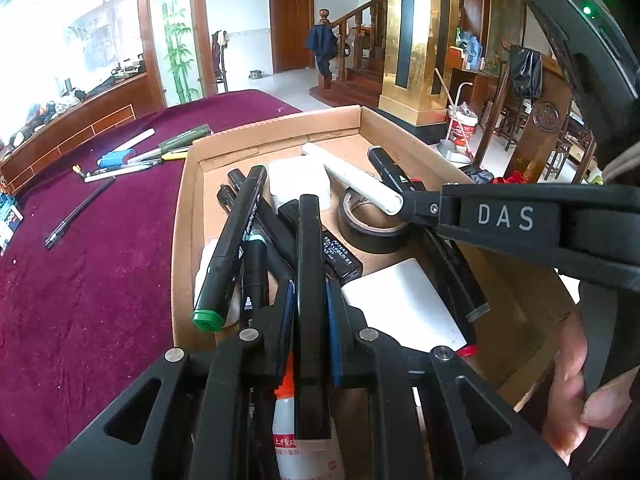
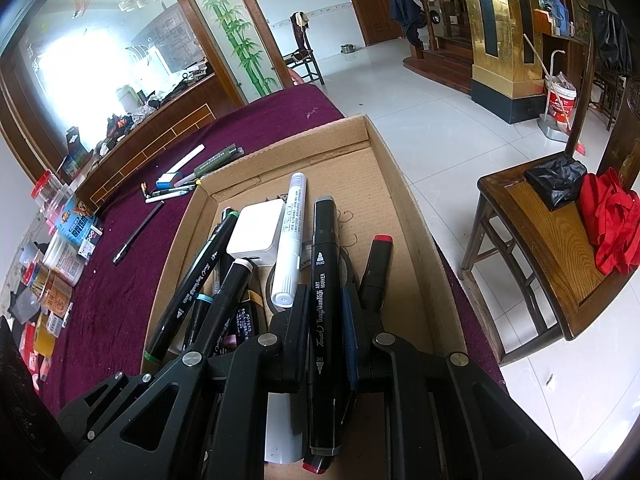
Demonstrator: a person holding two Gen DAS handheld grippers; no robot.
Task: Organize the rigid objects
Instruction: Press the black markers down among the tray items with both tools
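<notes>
Along the cardboard box's far wall (image 2: 280, 142), bare floor seems free.

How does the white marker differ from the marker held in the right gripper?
The white marker has a pale body and lies loose in the cardboard box; the black marker is dark and is clamped in the right gripper. The white one is rounder, the black one more flat-sided. Both point along the box and carry printed text.

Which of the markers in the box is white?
The white marker beside the white block; every other marker in the cardboard box has a black body.
</notes>
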